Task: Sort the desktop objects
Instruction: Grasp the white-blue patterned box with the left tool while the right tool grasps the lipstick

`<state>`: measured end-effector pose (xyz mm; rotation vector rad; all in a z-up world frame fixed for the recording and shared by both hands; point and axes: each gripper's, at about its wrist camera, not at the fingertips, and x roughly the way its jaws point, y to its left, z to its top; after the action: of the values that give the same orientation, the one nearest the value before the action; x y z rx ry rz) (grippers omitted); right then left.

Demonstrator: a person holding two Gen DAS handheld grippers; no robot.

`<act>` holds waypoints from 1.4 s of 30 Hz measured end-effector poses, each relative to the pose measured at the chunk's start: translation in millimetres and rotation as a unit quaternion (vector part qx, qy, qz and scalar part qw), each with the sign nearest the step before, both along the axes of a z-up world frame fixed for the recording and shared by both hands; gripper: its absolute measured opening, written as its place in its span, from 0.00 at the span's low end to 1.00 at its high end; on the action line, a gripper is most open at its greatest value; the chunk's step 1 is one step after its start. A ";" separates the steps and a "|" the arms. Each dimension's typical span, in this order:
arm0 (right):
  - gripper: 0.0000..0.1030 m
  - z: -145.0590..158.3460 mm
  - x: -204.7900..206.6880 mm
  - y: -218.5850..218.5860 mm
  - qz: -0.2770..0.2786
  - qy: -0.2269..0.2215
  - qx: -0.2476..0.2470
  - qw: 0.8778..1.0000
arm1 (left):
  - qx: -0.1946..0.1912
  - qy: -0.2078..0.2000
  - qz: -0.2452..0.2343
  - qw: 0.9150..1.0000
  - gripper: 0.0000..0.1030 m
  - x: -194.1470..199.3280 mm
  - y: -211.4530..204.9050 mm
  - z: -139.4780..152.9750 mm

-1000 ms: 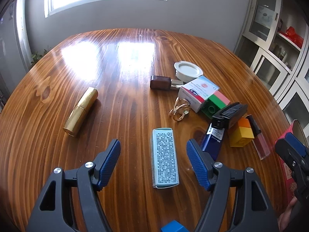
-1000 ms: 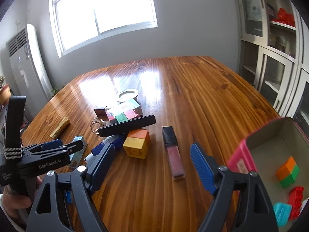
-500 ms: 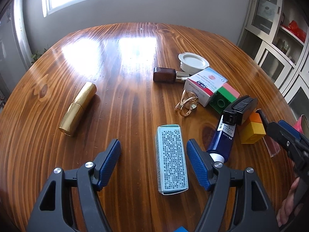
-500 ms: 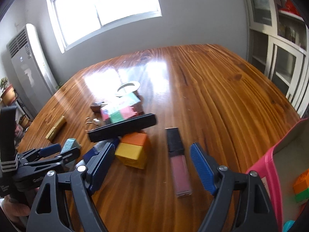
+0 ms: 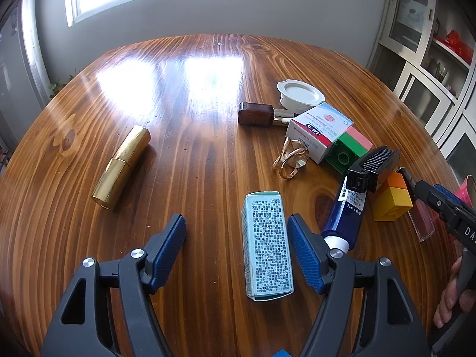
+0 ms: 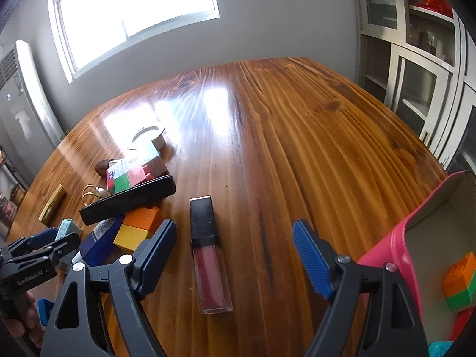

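Toy bricks already lie in the pink box [image 6: 401, 238]; beside it, the lip gloss [image 6: 208, 255] and a cluttered pile remain on the table [image 6: 297, 148]. Both tools, right [image 6: 235, 255] and left [image 5: 236, 244], gape empty.

Legible markings noted as follows.

Navy tube [image 5: 345, 217], at 3 o'clock of the pale box: "KOSE" printed in white near its white cap; a barcode label [image 5: 352, 193] sits above that, digits too small to read.

Left gripper [image 6: 35, 255] body, seen from the right wrist view at 8 o'clock: white lettering "GenRobot.AI".

Right gripper [image 5: 446, 208] body, at 3 o'clock in the left wrist view: white letters "DA", the rest cut off by the frame edge.

Pale box [image 5: 267, 244]: face covered in dense black print, unreadable.

White carton [image 5: 318, 134], at 1 o'clock: red band with white characters, not decipherable.
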<state>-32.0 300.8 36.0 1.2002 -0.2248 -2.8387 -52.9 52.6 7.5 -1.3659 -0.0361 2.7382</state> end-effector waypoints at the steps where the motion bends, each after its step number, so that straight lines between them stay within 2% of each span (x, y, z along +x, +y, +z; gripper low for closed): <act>1: 0.81 0.5 0.0 -1.9 0.004 0.000 0.003 1.000 | -0.001 0.000 0.000 1.000 0.72 -0.4 0.6 -0.2; 4: 0.80 0.8 -0.4 -10.9 0.016 0.000 0.021 1.000 | -0.002 0.001 -0.002 1.000 0.72 -1.7 1.5 -0.4; 12: 0.58 -8.4 -7.0 -13.0 0.030 -0.026 0.019 0.999 | -0.007 0.004 -0.005 1.000 0.72 -4.9 3.7 -0.6; 14: 0.56 -10.8 -8.8 -11.8 0.028 -0.033 0.015 0.999 | -0.009 0.005 -0.006 1.000 0.71 -4.9 4.4 -0.5; 19: 0.55 -11.7 -9.7 -18.7 0.039 -0.036 0.027 0.998 | -0.014 0.013 -0.005 1.000 0.43 -3.9 3.5 0.4; 20: 0.55 -11.4 -9.7 -20.1 0.041 -0.037 0.030 0.998 | -0.011 0.013 -0.005 1.000 0.32 -3.7 2.8 0.9; 21: 0.55 -11.6 -9.9 -21.4 0.043 -0.037 0.033 0.998 | -0.009 0.013 -0.006 1.000 0.26 -3.4 2.6 1.2; 26: 0.51 -12.4 -9.8 -26.5 0.046 -0.039 0.049 0.997 | -0.011 0.013 -0.012 1.000 0.26 2.4 4.3 2.3; 31: 0.41 -12.3 -10.3 -33.5 0.050 -0.041 0.072 0.995 | -0.009 0.021 -0.014 1.000 0.25 7.1 4.2 6.6; 35: 0.23 -12.4 -9.5 -40.5 0.065 -0.038 0.083 0.994 | -0.002 0.025 -0.010 1.000 0.25 9.3 1.3 9.9; 37: 0.23 -12.2 -8.7 -42.6 0.067 -0.037 0.088 0.993 | 0.000 0.027 -0.010 1.000 0.25 11.8 0.2 11.8; 42: 0.23 -8.7 -5.1 -32.8 0.061 -0.025 0.061 0.996 | 0.003 0.035 -0.010 0.999 0.25 15.9 0.8 16.8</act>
<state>-37.1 268.0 27.3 1.2605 0.0210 -2.7553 -37.0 53.4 24.3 -1.2594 -0.0257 2.7649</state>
